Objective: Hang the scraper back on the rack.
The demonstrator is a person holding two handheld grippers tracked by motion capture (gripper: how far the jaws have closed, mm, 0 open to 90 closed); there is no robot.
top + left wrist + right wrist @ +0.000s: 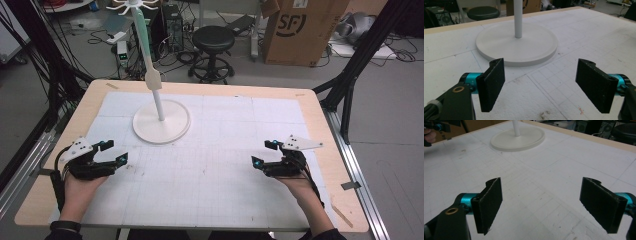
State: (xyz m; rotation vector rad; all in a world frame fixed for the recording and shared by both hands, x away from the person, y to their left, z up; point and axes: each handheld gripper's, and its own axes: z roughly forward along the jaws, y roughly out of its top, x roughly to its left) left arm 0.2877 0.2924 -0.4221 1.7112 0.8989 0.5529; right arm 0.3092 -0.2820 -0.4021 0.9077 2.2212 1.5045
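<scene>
A white stand (161, 122) with a round base and a thin upright pole rises from the white mat, left of the table's middle; a pale green and cream piece sits on the pole higher up. My left gripper (111, 152) rests low at the near left, open, with nothing between its black jaws. In the left gripper view (540, 85) the round base (516, 46) lies just ahead. My right gripper (265, 153) sits at the near right, open and empty. The right gripper view (541, 205) has the stand's base (517, 138) far off at the upper left.
A white gridded mat (210, 150) covers most of the wooden table (320, 105). Behind the table stand a black stool (213, 50), a cardboard box (305, 30) and tangled cables on the floor. Black frame posts flank both sides.
</scene>
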